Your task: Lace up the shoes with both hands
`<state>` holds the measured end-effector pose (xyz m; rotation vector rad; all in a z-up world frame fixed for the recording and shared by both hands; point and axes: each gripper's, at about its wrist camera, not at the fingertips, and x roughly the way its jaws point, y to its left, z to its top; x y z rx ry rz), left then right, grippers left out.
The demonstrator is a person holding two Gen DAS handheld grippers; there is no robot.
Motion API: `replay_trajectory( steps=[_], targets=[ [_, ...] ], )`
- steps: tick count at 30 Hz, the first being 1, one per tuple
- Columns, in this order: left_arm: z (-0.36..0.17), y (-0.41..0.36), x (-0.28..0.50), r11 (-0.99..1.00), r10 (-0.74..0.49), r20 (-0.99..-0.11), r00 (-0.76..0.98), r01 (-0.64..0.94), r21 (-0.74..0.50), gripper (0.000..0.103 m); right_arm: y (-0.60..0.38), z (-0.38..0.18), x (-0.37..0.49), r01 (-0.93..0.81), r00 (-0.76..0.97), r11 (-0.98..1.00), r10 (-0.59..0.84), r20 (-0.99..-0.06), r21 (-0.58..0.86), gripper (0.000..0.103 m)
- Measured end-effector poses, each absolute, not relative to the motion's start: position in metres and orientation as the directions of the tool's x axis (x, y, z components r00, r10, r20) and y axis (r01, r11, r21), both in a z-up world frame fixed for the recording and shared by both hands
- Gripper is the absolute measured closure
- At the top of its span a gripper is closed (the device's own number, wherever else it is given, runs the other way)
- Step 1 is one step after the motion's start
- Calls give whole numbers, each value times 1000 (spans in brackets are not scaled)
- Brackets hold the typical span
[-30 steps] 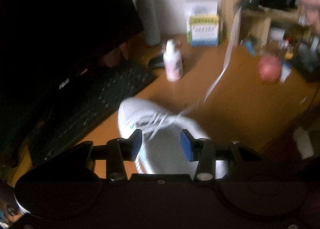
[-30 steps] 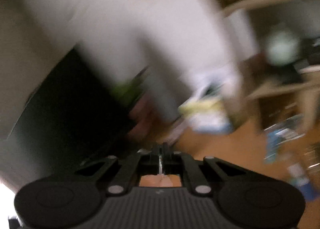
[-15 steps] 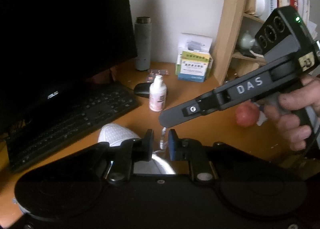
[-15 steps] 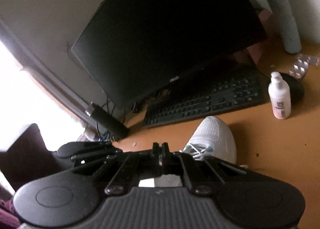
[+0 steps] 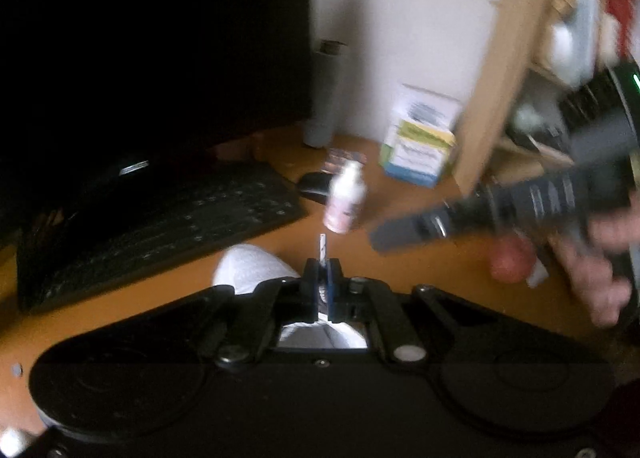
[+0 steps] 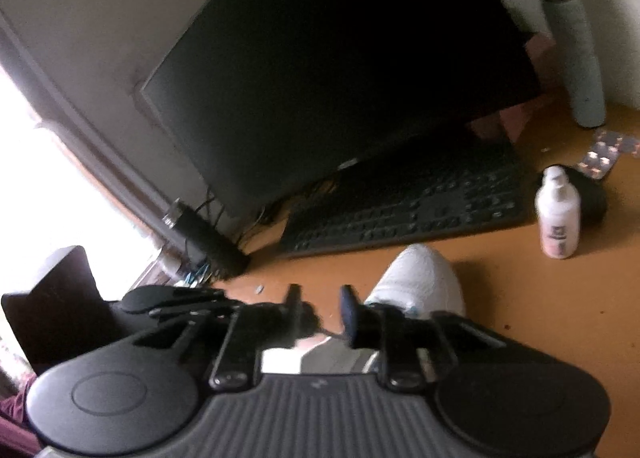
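Place: a home desk corner serving as a small office.
Screen: a dark monitor (image 6: 340, 69) is standing at the far left, a black keyboard (image 6: 408, 209) lying just in front of it.
Bench: an orange-brown wooden bench (image 6: 540, 298) is carrying a mouse (image 5: 316, 186), a white pump bottle (image 6: 558, 213), blister packs (image 6: 604, 151), a grey flask (image 6: 576, 57) and a medicine box (image 5: 420, 141).
Shelf: a wooden shelf (image 5: 496, 69) is standing at the far right, holding blurred household clutter.
Wall: a plain white wall (image 5: 400, 17) is showing behind.
Cables: a power strip (image 6: 204, 238) with leads is lying left of the monitor.
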<state>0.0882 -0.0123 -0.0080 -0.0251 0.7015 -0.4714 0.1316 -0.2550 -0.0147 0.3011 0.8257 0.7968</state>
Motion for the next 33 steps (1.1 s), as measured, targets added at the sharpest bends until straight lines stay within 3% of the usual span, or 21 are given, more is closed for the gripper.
replay_trajectory(
  steps=[5,9,12,13,14,16,33],
  targets=[
    [-7,-2,94,883,-468,-609,641,364,-296,102,-205,-22,104,-737,463,665,630,-624,125,77],
    [-8,2,93,873,-488,-609,625,345,-345,102,-174,-29,89,-779,535,623,598,-596,-74,77],
    [-9,2,92,868,-496,-611,617,341,-360,102,-168,-28,84,-787,552,606,611,-567,-114,77],
    [-9,3,91,869,-495,-611,618,339,-360,102,-167,-27,83,-790,555,601,617,-557,-121,81],
    [-9,4,91,870,-492,-611,620,337,-360,102,-166,-26,85,-794,549,597,627,-552,-111,95],
    [-9,5,90,870,-492,-614,618,334,-361,101,-167,-25,87,-801,532,593,638,-556,-86,99],
    [-8,10,86,874,-484,-592,645,318,-367,103,-165,-24,87,-800,530,591,613,-586,-105,99]
  ],
)
